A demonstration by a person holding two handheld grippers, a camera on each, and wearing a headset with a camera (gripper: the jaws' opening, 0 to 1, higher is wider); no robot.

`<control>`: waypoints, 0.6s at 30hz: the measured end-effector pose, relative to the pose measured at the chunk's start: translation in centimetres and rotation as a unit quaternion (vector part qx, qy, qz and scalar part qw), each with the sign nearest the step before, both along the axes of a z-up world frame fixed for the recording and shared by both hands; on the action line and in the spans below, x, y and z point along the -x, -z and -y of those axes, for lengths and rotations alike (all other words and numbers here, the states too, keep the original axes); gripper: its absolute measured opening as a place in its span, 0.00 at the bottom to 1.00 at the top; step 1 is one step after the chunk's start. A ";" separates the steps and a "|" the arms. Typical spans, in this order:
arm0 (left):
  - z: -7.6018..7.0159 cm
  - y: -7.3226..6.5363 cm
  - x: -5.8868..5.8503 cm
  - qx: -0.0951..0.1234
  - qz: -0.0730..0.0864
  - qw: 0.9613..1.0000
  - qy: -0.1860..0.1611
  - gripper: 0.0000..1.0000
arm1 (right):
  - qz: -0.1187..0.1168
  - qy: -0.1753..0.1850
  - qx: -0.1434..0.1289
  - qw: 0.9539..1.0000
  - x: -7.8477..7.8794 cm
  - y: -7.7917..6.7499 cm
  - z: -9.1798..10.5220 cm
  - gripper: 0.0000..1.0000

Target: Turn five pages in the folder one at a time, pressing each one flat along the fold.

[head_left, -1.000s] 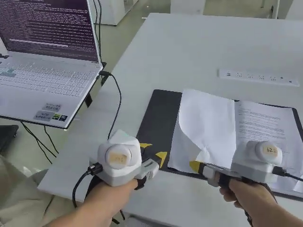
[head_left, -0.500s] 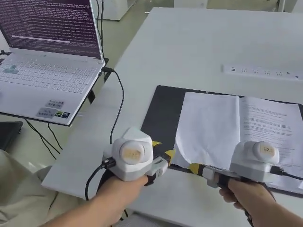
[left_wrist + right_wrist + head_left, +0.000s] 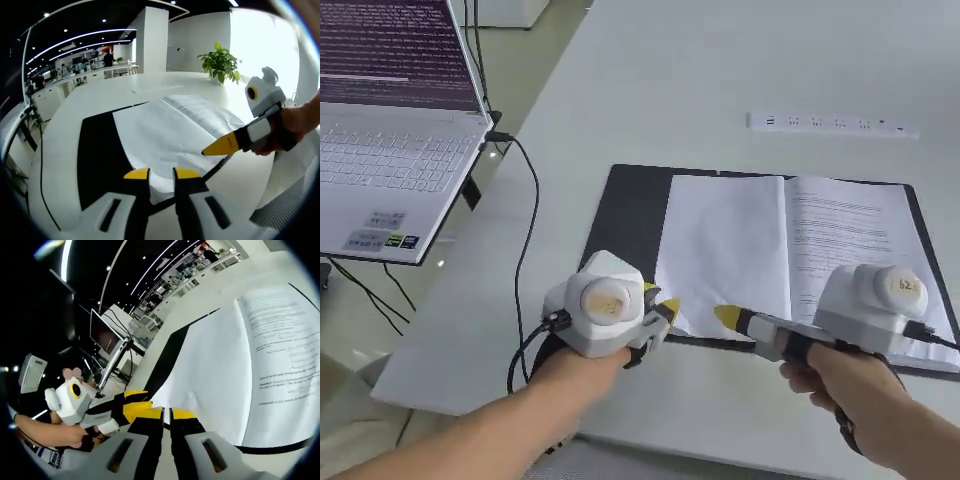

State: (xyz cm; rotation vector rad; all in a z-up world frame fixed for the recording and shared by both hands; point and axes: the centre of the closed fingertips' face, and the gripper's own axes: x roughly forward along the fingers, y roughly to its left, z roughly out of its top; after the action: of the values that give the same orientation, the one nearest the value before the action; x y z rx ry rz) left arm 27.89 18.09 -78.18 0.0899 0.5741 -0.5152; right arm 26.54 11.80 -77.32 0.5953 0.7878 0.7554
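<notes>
Far left: laptop (image 3: 390, 150) on the counter (image 3: 720, 70), not part of this. Next, left hand-held gripper (image 3: 662, 300) sits low at the folder's near edge, jaws a crack apart, nothing between them. The folder (image 3: 630, 215) lies open and flat mid-counter, with bare black cover showing on its left side. On it is the blank turned page (image 3: 725, 245), lightly wrinkled in the left gripper view, then the fold (image 3: 787, 245), then the printed page (image 3: 850, 235). The right hand-held gripper (image 3: 725, 316) points left over the near edge, jaws clenched together, empty.

Handling, my read:
- 1 sheet is light, thin and floppy. It'll sag and crease if yanked, and smooth paper can slip from the jaws.
- Pinch the printed page at its free outer edge or near corner, away from the fold, and check it's only 1 sheet.
- Carry it over in an arc, no pulling against the binding.
- Press with closed tips, dragging along the fold.
- The cover looks stiff and should stay put, but it may slide on the slick counter, so pin it with the other hand-held gripper.
</notes>
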 end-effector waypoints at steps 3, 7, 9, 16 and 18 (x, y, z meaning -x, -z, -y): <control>0.5 1.0 -0.6 -0.010 -0.003 1.000 0.001 0.16 | 0.000 0.013 -0.001 1.000 -1.2 -0.2 1.3 0.03; 0.8 2.1 -0.7 -0.026 -0.015 1.000 -0.004 0.15 | -0.004 0.033 -0.005 0.999 -3.2 -0.3 2.9 0.02; 0.7 2.8 -0.5 -0.041 -0.020 0.999 -0.009 0.14 | -0.009 0.044 -0.008 0.999 -4.1 -0.4 3.5 0.01; 0.4 3.5 -0.1 -0.048 -0.009 0.999 -0.023 0.13 | -0.024 0.065 -0.015 0.997 -6.9 -0.6 4.6 0.00; 0.2 3.5 -0.1 -0.043 -0.007 0.999 -0.027 0.13 | -0.029 0.071 -0.018 0.997 -7.7 -0.6 4.8 0.00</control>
State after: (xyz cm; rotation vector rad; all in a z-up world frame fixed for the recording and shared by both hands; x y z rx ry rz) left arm 28.00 17.85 -81.68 0.1523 0.6118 -0.4397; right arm 34.27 6.95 -76.73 0.7005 0.7771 0.6244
